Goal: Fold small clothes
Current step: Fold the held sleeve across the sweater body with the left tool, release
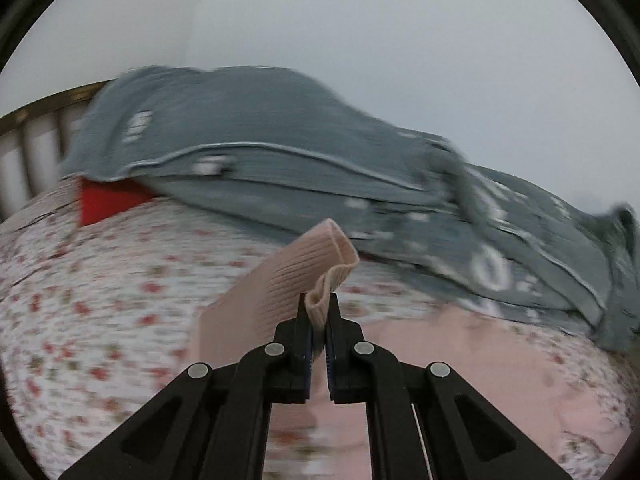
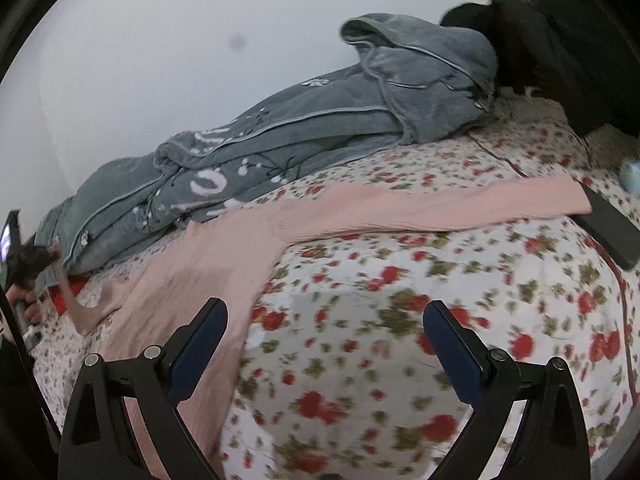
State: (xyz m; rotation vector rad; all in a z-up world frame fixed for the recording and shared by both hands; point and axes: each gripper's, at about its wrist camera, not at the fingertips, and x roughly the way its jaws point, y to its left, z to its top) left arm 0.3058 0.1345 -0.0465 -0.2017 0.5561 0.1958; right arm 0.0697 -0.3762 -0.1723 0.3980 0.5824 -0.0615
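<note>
Pink top (image 2: 224, 252) is laid flat on the bed (image 2: 360, 340), over a floral sheet. One sleeve (image 2: 440, 208) is stretched out to the right, its cuff lying at the edge of a dark phone (image 2: 608, 228). A grey blanket (image 2: 304, 128) is heaped along the wall side, just beside the top; a red item (image 1: 108, 200) shows under its end.

Left gripper (image 1: 319, 312): fingers pinched nearly together on the ribbed cuff (image 1: 324, 264) of the other sleeve, which is lifted off the bed. The cuff is held only at its folded lip, with little cloth between the pads.

Right gripper (image 2: 324, 344): fingers spread wide, nothing held, hovering over bare sheet just right of the top's body.

Step judged: left sleeve being carried inward for the first fold; early in the task.

Risks noted:
- Thin bite on the cuff. A quick pull could let the rib slip out and the sleeve drop crooked.
- Body is not pinned by the right gripper, so tension through the sleeve could drag the whole top sideways and wrinkle it.
- Blanket lies close; the lifted sleeve could be laid onto it rather than on the top.
- Both views are motion-blurred, so exact cuff placement cannot be judged well.
</note>
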